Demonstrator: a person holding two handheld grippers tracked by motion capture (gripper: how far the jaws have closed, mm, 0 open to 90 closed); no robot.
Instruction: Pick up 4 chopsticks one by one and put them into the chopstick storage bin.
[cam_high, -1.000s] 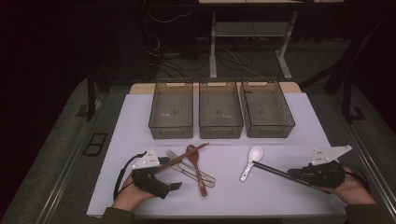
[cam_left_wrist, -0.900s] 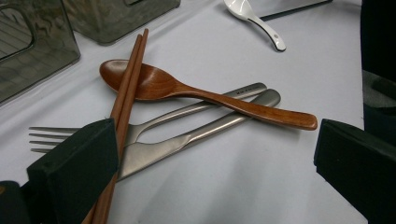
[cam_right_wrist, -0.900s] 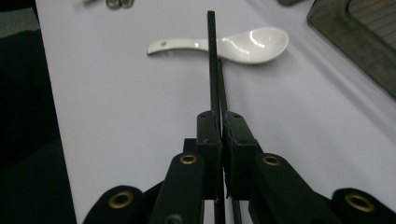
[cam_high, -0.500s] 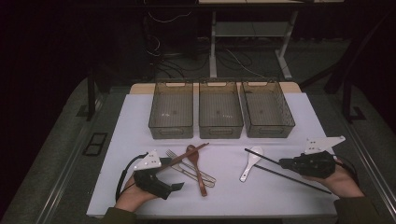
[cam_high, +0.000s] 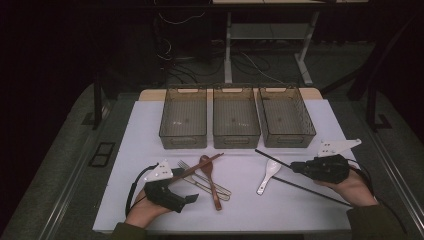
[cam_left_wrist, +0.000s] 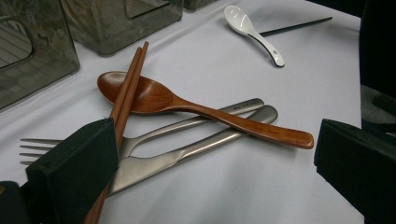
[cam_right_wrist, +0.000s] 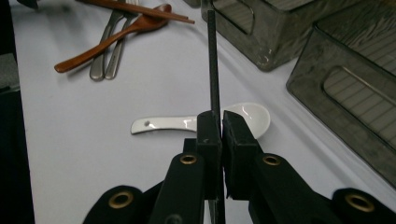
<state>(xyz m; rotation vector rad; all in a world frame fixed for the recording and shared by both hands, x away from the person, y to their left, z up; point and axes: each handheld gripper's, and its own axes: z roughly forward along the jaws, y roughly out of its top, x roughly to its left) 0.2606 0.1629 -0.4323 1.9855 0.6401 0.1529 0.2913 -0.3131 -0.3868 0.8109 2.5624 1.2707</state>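
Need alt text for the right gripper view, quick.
The right hand-held gripper is shut on a black chopstick pointing away above a white spoon. Grey bins stand at right; a wooden spoon and other cutlery lie upper left.

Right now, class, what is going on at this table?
A person holds a pair of tongs in each hand over a white table. The right tongs are shut on a black chopstick, lifted above the white spoon. A second black chopstick lies on the table near that hand. The left tongs rest open beside a pile of cutlery: a wooden spoon, brown chopsticks, a fork and a knife. Three empty bins stand behind.
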